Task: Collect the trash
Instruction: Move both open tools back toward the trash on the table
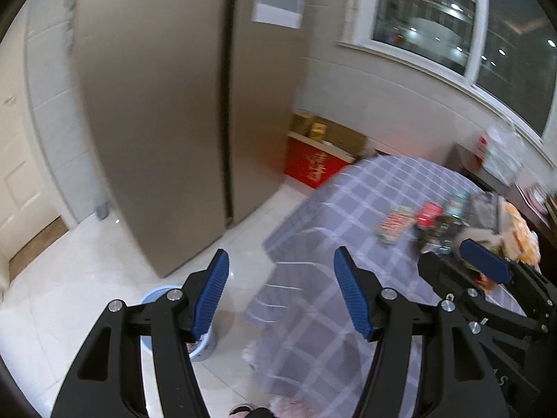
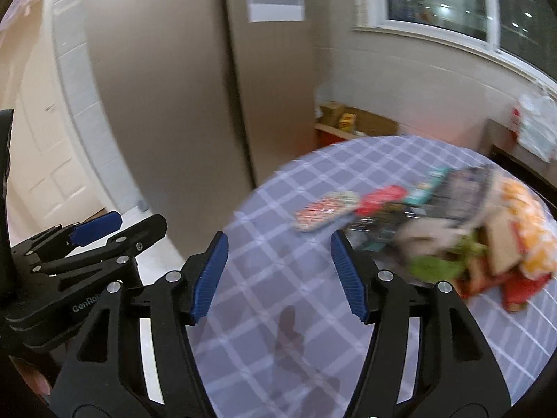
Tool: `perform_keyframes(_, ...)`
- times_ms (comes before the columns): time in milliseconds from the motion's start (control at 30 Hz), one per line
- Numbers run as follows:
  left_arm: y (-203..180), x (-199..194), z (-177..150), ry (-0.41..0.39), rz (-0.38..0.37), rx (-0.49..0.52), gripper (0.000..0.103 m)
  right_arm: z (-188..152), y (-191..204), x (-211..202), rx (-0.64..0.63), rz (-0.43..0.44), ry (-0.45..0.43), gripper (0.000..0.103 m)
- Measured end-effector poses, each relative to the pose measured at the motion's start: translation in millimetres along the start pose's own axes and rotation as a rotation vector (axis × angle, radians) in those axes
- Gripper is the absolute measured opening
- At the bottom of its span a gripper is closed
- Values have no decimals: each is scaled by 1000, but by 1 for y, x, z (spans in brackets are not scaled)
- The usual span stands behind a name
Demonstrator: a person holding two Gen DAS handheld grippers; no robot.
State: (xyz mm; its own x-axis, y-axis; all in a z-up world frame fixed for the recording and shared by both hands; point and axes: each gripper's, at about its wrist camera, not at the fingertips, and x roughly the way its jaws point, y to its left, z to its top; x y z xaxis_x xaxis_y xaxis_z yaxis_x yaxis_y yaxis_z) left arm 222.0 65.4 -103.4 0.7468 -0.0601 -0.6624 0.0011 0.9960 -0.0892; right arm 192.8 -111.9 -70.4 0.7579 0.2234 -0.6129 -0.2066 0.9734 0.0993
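Note:
Blurred trash lies on a table with a purple checked cloth (image 2: pixel 278 188): a striped wrapper (image 2: pixel 323 210), a red packet (image 2: pixel 383 198), dark wrappers and a heap of orange, green and red scraps (image 2: pixel 504 244). My right gripper (image 2: pixel 278 264) hangs open over the cloth to the left of the pile, nothing between its blue pads. My left gripper (image 1: pixel 280 278) is open too, over the table's edge and the floor, and it is empty. The same wrapper (image 1: pixel 397 223) and red packet (image 1: pixel 430 214) show in the left wrist view. Each gripper appears in the other's view: right gripper (image 1: pixel 452 261), left gripper (image 2: pixel 122 230).
A light blue pail (image 1: pixel 205 348) stands on the white tiled floor under my left finger. A tall brown cabinet (image 1: pixel 156 104) rises behind it. A red box (image 1: pixel 313 167) with cartons on top sits by the wall below a window (image 1: pixel 435 17). A white door (image 1: pixel 17 174) is far left.

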Motion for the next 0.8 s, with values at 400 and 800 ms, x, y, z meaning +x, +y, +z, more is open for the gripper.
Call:
perform_keyframes(400, -39, 29, 26, 23, -24, 44, 63, 29, -48, 12, 53, -7, 0, 61)
perform_keyframes(800, -76, 95, 30, 126, -84, 198, 64, 16, -79, 37, 72, -143, 69, 61)
